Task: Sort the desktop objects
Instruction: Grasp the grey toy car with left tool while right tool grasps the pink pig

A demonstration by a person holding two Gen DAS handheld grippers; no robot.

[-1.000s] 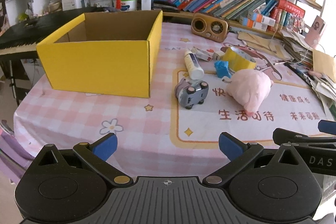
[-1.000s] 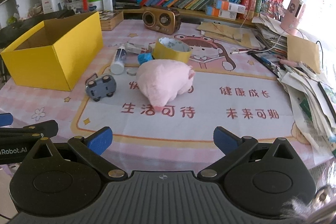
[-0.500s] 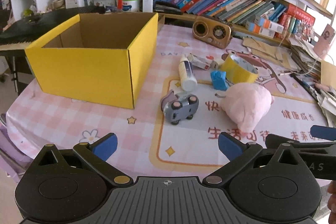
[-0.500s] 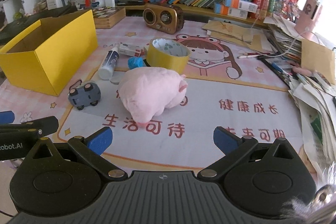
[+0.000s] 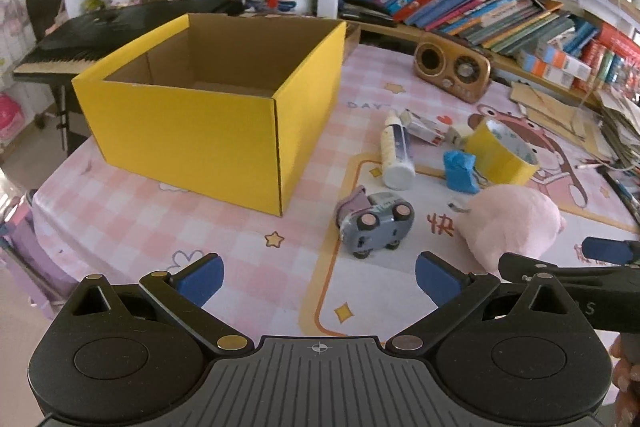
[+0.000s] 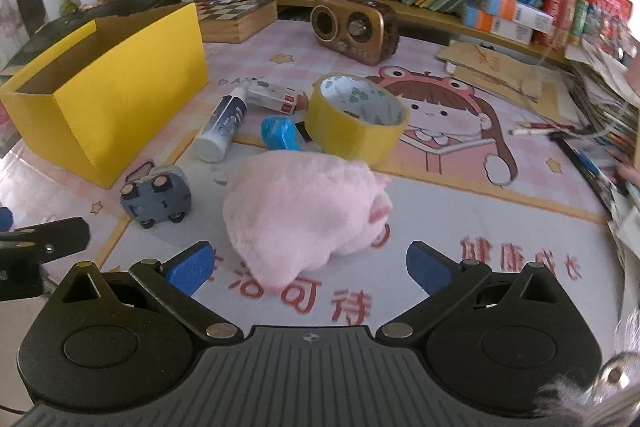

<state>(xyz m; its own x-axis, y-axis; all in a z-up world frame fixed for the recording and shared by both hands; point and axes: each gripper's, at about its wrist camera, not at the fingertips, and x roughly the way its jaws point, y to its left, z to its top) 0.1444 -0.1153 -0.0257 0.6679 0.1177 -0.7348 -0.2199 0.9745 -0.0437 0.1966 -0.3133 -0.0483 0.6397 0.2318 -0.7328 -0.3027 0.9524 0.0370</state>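
Right tool [image 6: 307,265] spread wide, pink plush pig [image 6: 304,211] just ahead between its tips, left tool [image 5: 318,277] spread, toy car [image 5: 374,225] near

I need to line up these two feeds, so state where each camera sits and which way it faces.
Left wrist: on the left gripper, facing the yellow box and toy car; its open fingers and the right gripper's tip show.
Right wrist: on the right gripper, facing the pink plush; its open fingers show.
Shared: box, car, plush, tape roll.

red chinese characters 健康成长 on the desk mat [image 6: 500,211], "day" printed on the pink checked tablecloth [image 5: 362,105]
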